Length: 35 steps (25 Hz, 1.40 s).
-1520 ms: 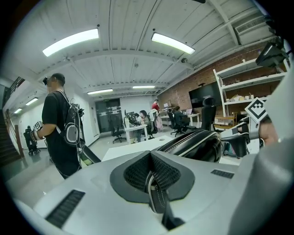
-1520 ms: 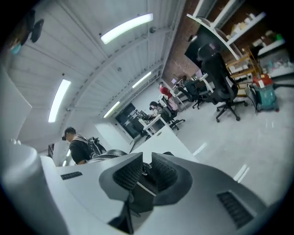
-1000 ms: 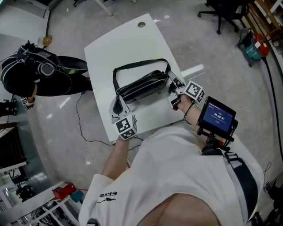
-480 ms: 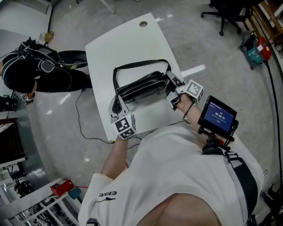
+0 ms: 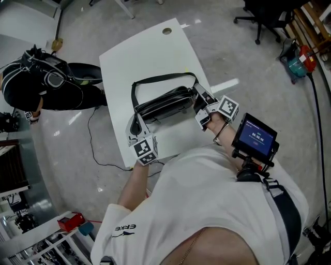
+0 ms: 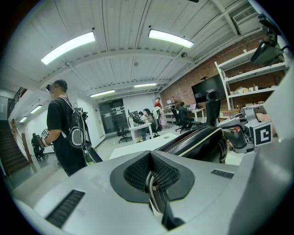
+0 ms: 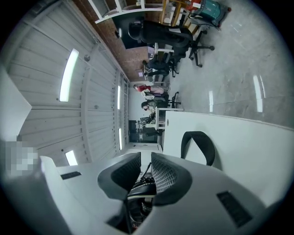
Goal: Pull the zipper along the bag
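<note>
A black bag (image 5: 163, 103) with pale piping lies across the middle of the white table (image 5: 150, 57), and its strap (image 5: 155, 78) loops behind it. My left gripper (image 5: 137, 124) is shut on the bag's left end; in the left gripper view (image 6: 151, 176) the pads pinch a piped edge of the bag (image 6: 202, 142). My right gripper (image 5: 198, 99) sits at the bag's right end. In the right gripper view (image 7: 144, 176) its pads close round a thin zipper pull, with the bag's end below them. The strap (image 7: 198, 140) curves on the table beyond.
A person in black with a backpack (image 5: 36, 83) stands left of the table. A cable (image 5: 95, 145) trails on the floor there. An office chair (image 5: 264, 15) and a teal-and-red tool (image 5: 300, 57) are at the far right. The table has a grommet hole (image 5: 166, 31).
Both grippers keep their holds at the bag's two ends. The right gripper has edged slightly toward the bag. The bag itself has hardly moved.
</note>
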{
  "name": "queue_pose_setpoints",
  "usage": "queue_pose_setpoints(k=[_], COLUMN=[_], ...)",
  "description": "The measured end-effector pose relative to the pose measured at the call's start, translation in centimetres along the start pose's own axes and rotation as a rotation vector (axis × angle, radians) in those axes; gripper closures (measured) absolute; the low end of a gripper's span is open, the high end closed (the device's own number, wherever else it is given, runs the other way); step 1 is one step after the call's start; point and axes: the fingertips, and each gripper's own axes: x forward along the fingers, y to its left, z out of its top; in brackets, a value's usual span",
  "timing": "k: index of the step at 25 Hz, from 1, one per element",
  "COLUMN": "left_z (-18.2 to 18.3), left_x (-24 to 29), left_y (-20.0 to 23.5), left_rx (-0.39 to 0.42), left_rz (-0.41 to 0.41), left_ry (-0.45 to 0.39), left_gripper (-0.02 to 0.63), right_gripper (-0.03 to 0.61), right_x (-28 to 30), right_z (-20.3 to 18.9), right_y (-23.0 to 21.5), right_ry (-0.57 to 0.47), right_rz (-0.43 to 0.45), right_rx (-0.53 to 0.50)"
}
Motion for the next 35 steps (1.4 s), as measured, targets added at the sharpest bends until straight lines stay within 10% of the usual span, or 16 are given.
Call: queue_pose_setpoints(k=[25, 35], left_z=[-1.0, -1.9], left_x=[0.1, 2.7], left_y=[-0.2, -4.4], left_rx=[0.044, 0.075], left_rz=[-0.006, -0.142], left_ry=[-0.021, -0.027], left_gripper=[0.609, 0.609], right_gripper=[0.565, 0.565], right_x=[0.7, 0.0], right_z=[-0.4, 3.3], right_y=[2.4, 1.9], right_ry=[0.105, 0.030], right_rz=[-0.114, -0.196], right_rx=[-0.451, -0.496])
